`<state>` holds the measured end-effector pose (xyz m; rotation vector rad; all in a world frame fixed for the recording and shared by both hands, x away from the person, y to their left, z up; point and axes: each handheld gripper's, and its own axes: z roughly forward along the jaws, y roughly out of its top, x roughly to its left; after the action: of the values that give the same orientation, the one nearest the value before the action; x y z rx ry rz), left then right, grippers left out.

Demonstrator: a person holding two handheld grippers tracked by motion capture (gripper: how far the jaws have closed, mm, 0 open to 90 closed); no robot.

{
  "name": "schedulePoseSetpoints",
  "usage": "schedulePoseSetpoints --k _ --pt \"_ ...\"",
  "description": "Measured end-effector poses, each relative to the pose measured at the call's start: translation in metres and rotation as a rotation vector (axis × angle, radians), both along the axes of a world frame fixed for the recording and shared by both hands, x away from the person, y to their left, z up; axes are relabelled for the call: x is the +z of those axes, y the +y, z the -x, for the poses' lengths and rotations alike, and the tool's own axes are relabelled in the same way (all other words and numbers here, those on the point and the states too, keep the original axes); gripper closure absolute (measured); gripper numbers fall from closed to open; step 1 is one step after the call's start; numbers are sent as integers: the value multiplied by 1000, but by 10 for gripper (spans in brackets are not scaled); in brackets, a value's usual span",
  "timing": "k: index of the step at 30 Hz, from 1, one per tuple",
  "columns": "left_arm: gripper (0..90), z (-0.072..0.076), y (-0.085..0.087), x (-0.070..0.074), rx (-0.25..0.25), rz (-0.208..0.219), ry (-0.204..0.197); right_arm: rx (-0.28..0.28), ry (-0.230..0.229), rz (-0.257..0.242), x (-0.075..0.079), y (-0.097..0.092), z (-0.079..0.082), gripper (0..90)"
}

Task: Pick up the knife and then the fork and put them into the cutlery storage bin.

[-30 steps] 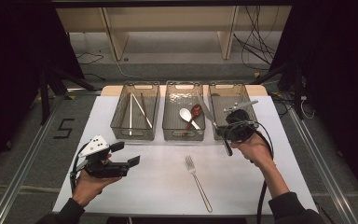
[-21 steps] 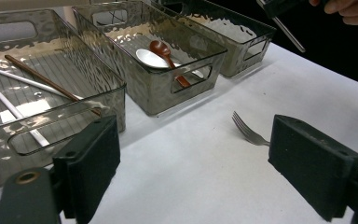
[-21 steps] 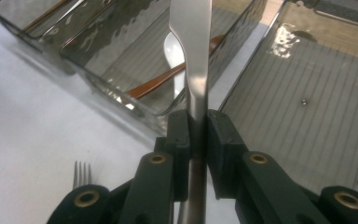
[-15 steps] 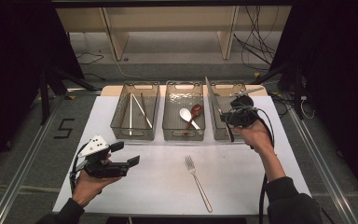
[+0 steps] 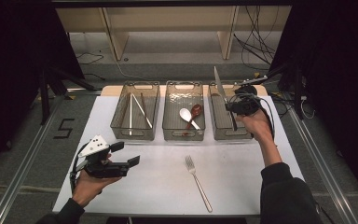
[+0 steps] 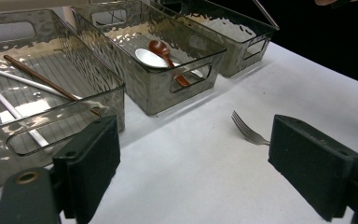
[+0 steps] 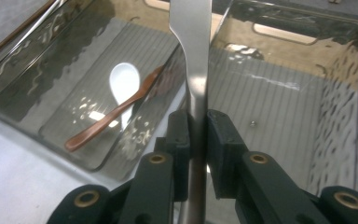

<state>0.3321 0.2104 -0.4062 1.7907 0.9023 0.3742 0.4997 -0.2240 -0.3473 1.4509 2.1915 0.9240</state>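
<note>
High view
- Right gripper (image 5: 233, 106): raised over the right bin (image 5: 215, 122), jaws clamped on the handle of a table knife (image 5: 220, 84).
- Table knife: held nearly upright, blade rising above the gripper toward the far rim of the right bin, lower handle end hanging down into the bin area.
- Left gripper (image 5: 129, 157): low over the near left part of the white table (image 5: 158, 186), jaws spread apart with nothing between them, grey three-cornered plate on top.
- Fork (image 5: 198, 183): flat on the table, well in front of the middle bin (image 5: 183, 131), tines toward the bins.
- Middle bin: holds a white spoon (image 5: 185, 115) and a brown spoon (image 5: 194, 113), crossed.
- Left bin (image 5: 121, 129): holds chopsticks (image 5: 139, 108), white and brown.

Left gripper view
- Jaws: two black pads wide apart at the bottom, bare table between them.
- Fork (image 6: 248, 131): tines showing just left of the right-hand pad, lying on the table.
- Bins: left bin (image 6: 103, 93) nearest with chopsticks (image 6: 42, 80) inside, then the middle bin (image 6: 186, 64) with the brown spoon (image 6: 166, 54) over the white spoon (image 6: 148, 57).

Right gripper view
- Jaws: pressed together on the table knife (image 7: 192, 70), metal handle pinched between the pads.
- Table knife: running straight up out of the top of the view, above the wall between two bins.
- Right bin (image 7: 340, 93): ribbed floor, a tiny speck on it.
- Middle bin (image 7: 9, 107): brown spoon (image 7: 112, 118) lying across the white spoon (image 7: 124, 82).
</note>
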Motion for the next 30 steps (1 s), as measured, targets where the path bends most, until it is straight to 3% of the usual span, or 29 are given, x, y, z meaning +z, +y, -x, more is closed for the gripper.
schedulePoseSetpoints --k 11,30 --pt "159 0 0 0 -2 1 -1 -80 12 -5 -6 -2 -20 806" --pt "159 0 0 0 -5 -2 -4 -128 37 -1 -15 6 -39 805"
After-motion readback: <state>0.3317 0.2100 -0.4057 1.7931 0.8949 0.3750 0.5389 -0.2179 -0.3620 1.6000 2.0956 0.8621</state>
